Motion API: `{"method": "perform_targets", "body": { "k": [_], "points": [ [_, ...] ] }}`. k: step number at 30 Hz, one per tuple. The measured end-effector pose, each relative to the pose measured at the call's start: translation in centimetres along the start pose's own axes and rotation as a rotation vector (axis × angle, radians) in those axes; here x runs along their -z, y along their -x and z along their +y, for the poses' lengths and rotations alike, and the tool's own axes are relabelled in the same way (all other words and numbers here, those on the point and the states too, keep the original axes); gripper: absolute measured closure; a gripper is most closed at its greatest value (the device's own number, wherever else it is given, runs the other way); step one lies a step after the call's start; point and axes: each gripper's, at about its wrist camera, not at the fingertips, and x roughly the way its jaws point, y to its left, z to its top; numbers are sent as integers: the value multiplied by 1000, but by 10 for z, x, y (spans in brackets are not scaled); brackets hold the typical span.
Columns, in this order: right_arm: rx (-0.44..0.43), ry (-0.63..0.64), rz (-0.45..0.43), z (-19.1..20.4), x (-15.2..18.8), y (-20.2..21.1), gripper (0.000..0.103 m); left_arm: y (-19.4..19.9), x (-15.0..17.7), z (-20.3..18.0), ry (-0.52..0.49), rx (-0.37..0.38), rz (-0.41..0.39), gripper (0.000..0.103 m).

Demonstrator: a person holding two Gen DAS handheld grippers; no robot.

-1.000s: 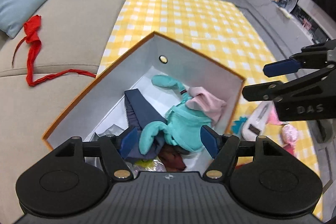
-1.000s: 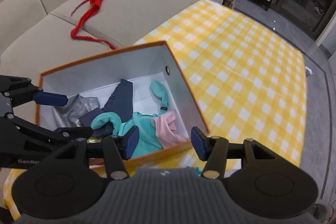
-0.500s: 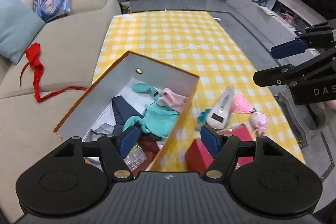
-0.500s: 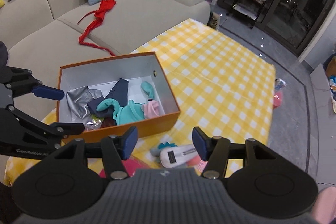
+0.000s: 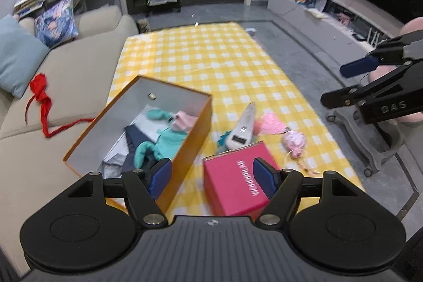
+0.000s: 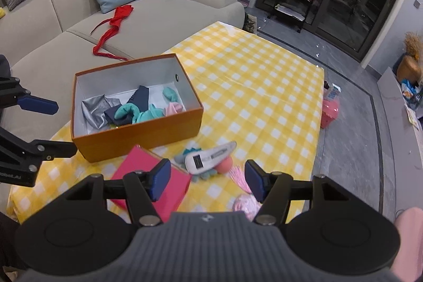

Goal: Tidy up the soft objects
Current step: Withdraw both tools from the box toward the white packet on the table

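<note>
Both grippers have pulled back and up from the open orange cardboard box [image 6: 137, 134] on the yellow checked surface [image 6: 251, 86], which now holds the teal soft garment [image 6: 142, 114], so the left gripper [image 5: 212, 177] stands open and empty while the right gripper [image 6: 207, 183], its jaws just opening with nothing between them, hangs above the small white-and-teal plush toy [image 6: 203, 159], probably next to go.

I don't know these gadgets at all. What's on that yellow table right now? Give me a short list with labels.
surface: yellow checked tablecloth
orange box: open, holding a teal garment, dark blue cloth, pink cloth and silver fabric
outside the box: pink box, white slipper-like item, pink tassel, small pink pouch
sofa: red ribbon lying on it
left gripper: open, holding nothing
right gripper: jaws have just been opening, nothing between them
</note>
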Motion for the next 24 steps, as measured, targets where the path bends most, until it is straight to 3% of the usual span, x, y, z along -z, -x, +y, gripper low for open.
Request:
{"method": "perform_targets", "body": {
  "k": [7,12,20,24],
  "points": [
    [-6,-39,28,-20,52,-3,40,5,31,-38,-63,26,-18,17],
    [2,-96,85,-35,96,-25,38,-3,59,-59,-23,78,-9,17],
    [-7,-163,175,-46,168,-62,38,-35,103,-87,-27,103,77,17],
    [-30,-183,224,-45,199,-80,38,-55,129,-102,-51,76,96,17]
  ]
}}
